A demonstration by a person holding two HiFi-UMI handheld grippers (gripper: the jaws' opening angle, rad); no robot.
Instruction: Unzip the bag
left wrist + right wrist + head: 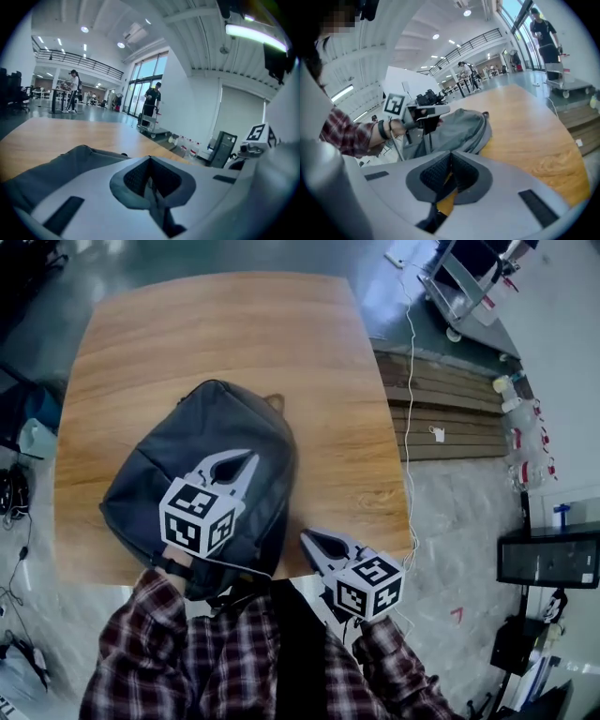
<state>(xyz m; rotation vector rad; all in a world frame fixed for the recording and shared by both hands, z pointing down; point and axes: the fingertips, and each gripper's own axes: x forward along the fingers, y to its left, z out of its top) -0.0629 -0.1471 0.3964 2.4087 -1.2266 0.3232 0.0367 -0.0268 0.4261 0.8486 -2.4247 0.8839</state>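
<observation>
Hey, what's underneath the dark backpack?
The backpack lies directly on the wooden table, near its front edge. Anything between it and the tabletop is covered from view.

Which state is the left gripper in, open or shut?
Shut. The left gripper has its fingers meeting at the tips, nothing between them, over the bag.

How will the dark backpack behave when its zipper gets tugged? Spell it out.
The backpack looks like soft fabric lying slumped on the table, so it will probably bunch and fold rather than hold its shape. It seems lightly filled, and the wood looks smooth, so it may slide toward a pull unless pinned down.
</observation>
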